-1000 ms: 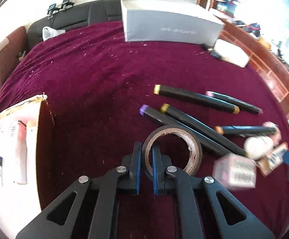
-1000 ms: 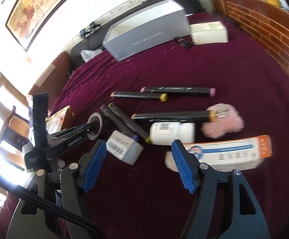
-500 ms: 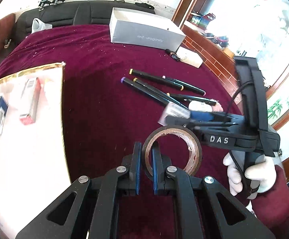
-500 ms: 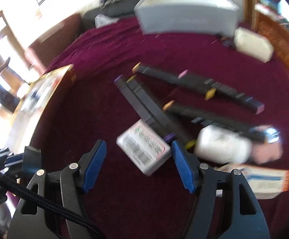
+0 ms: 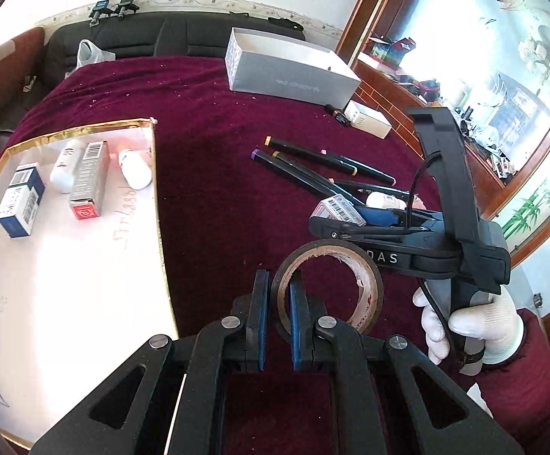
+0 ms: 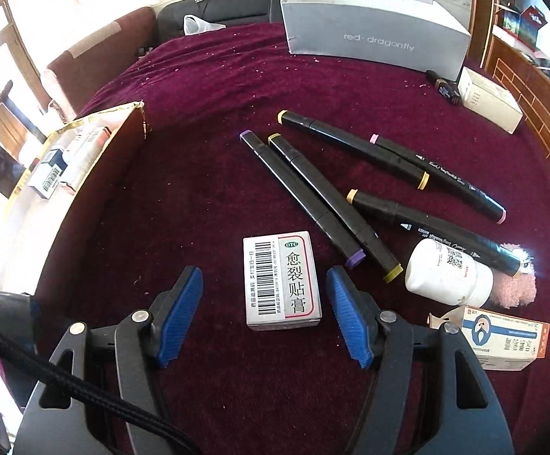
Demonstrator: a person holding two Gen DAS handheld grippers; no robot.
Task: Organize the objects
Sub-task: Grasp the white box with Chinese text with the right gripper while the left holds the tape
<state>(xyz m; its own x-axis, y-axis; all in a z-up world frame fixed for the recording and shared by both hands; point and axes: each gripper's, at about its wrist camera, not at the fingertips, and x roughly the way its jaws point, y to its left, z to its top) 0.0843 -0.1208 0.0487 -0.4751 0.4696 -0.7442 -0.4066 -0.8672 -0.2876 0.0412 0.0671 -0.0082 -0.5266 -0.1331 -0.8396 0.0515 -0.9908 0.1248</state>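
Observation:
My left gripper [image 5: 277, 303] is shut on the wall of a brown tape roll [image 5: 366, 288], held up above the maroon cloth [image 5: 214, 174]. My right gripper [image 6: 265, 307] is open, its blue pads on either side of a small grey medicine box [image 6: 280, 280] with a barcode that lies flat on the cloth. The right gripper also shows in the left wrist view [image 5: 354, 220], over that box [image 5: 341, 208]. Several black markers [image 6: 313, 197] lie beyond the box. A white pill bottle [image 6: 442, 273] and an orange-and-white carton [image 6: 502, 341] lie to the right.
A gold-edged white tray [image 5: 66, 265] on the left holds small boxes [image 5: 87, 178] and white bottles [image 5: 134, 167]. An open grey box [image 6: 373, 38] stands at the back, a white box [image 6: 491, 98] beside it. A pink fluffy item [image 6: 517, 284] lies behind the bottle.
My left gripper rose and pulled back with the tape roll, bringing the tray into view. My right gripper swung over the small medicine box, which now lies between its open pads.

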